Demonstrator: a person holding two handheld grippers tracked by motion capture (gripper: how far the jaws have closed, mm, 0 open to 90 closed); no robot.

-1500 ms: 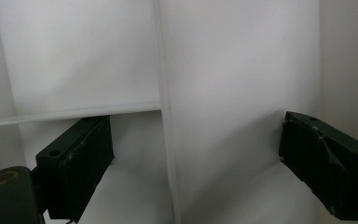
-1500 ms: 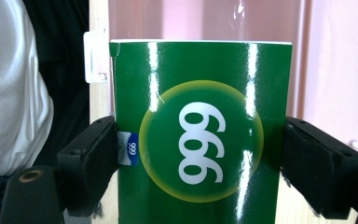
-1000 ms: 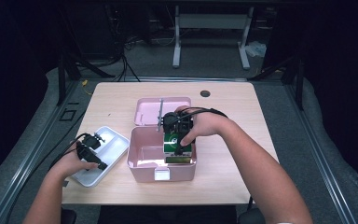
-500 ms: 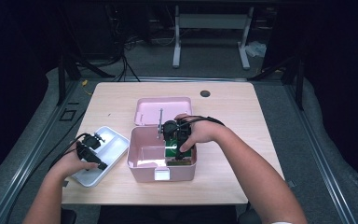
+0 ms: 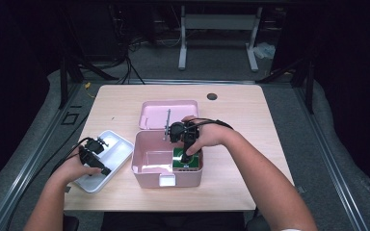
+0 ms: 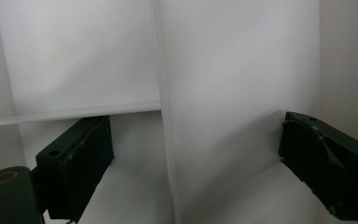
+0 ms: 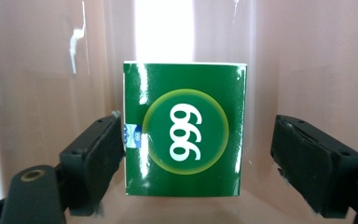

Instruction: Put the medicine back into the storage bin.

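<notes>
Right tool point(image 5: 188, 156) is down inside the pink box point(image 5: 144, 168), which sits near the front edge of the worktop point(image 5: 250, 120), about mid-width. Green carton point(image 5: 185, 162) lies flat on the box floor in the right front corner, against the right wall.

Right gripper view: green carton point(image 7: 185, 128) sits straight ahead of the right tool point(image 7: 198, 163), between the two jaws. Left jaw is touching or just at the carton's left edge; right jaw stands apart from the right edge with a visible gap. So jaws are apart, not clamped on the carton. Carton looks roughly square from here, printed face up, sides running parallel to the jaws, so no wrist turn looks needed. Key relation: carton is off-centre toward the left jaw. Judgement: either closing to grab it or pulling out after setting it down, can't tell which; a lift out would go straight up, clear of the right wall.

Left tool point(image 5: 92, 154) rests over the white divided tray point(image 5: 118, 149) near the front-left corner of the worktop, well apart from the pink box. Left gripper view: jaws apart, nothing between them but the tray's divider ridge point(image 6: 165, 116). Pink lid point(image 5: 156, 113) lies behind the box. Right hand is the nearer one to the carton by far
</notes>
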